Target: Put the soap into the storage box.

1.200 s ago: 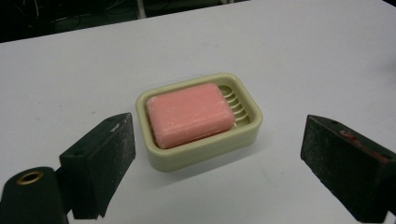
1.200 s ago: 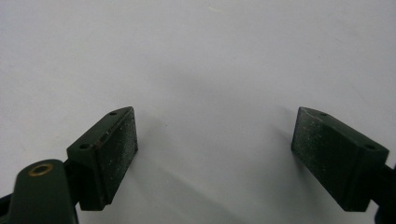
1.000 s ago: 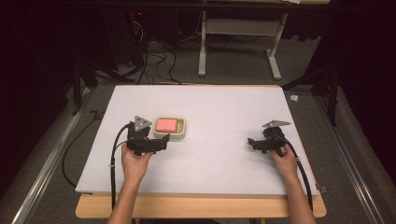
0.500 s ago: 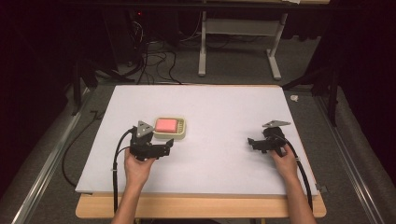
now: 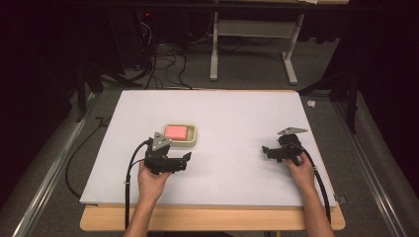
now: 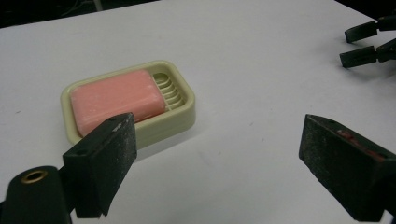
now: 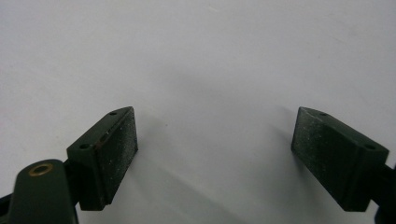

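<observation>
High view, left gripper (image 5: pixel 186 159) wide open, empty, just beside pink soap (image 5: pixel 176 132) in cream dish (image 5: pixel 194 140), right gripper (image 5: pixel 265 150) wide open, empty

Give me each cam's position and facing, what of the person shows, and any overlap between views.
High view: above the person's side of the table, looking forward and down; both forearms, left tool, right tool.
Left gripper view: rides the left tool, jaws open, facing the soap dish with pink soap.
Right gripper view: rides the right tool, jaws open, facing bare table.
Shared: high and left gripper views both show the dish and right tool.
</observation>
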Available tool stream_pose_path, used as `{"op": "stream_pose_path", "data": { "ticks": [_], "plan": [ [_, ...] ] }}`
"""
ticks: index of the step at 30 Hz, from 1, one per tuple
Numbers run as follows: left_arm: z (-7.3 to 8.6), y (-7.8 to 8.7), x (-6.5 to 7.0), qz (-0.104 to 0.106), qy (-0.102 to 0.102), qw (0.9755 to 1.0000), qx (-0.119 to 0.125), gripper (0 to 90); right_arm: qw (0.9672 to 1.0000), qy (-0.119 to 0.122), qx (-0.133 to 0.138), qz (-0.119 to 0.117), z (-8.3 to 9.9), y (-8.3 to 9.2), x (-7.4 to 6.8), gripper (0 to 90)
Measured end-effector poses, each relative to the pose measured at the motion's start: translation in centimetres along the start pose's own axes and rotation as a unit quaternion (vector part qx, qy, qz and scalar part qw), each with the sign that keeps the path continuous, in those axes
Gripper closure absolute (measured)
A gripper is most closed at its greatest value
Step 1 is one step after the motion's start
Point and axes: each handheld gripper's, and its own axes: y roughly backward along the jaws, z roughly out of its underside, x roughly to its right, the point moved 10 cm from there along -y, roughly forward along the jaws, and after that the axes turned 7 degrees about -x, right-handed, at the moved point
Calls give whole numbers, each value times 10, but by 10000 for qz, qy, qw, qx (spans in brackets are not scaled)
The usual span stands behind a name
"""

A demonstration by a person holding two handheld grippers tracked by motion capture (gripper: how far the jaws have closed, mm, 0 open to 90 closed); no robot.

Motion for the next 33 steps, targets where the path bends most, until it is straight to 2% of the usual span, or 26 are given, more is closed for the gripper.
{"op": "stream_pose_path", "data": {
  "ticks": [21,33],
  "plan": [
    [14,-29,24,252,-136,9994,-208,144,10000,-2,-2,-1,0,0,0,150],
    [24,-48,33,287,-232,9987,-363,147,10000,1,-11,-6,0,0,0,150]
  ]
}}
